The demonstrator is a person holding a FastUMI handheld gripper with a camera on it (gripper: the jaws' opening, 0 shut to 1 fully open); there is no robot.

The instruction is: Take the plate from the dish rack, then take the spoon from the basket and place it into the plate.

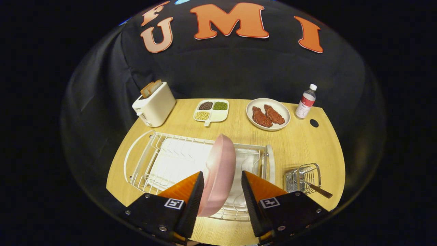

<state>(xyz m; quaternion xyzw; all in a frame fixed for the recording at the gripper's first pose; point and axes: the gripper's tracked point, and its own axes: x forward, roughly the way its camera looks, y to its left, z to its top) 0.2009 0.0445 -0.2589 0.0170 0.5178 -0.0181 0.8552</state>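
A pink plate [221,164] stands on edge in the white wire dish rack [160,153] on the wooden table. My gripper [222,174] is open and straddles the plate's near rim. The left finger is at or almost at the plate's face, while a clear gap remains between the plate and the right finger. To the right of the rack stands a small wire basket [304,176]. A spoon [319,190] lies in it with its dark handle sticking out toward the table's right edge.
Along the far side of the table are a white toaster [154,106] holding bread, a divided dish of beans [211,110], a plate with two steaks [268,113] and a water bottle [306,101]. Bare tabletop [300,147] lies between the rack, the basket and the steak plate.
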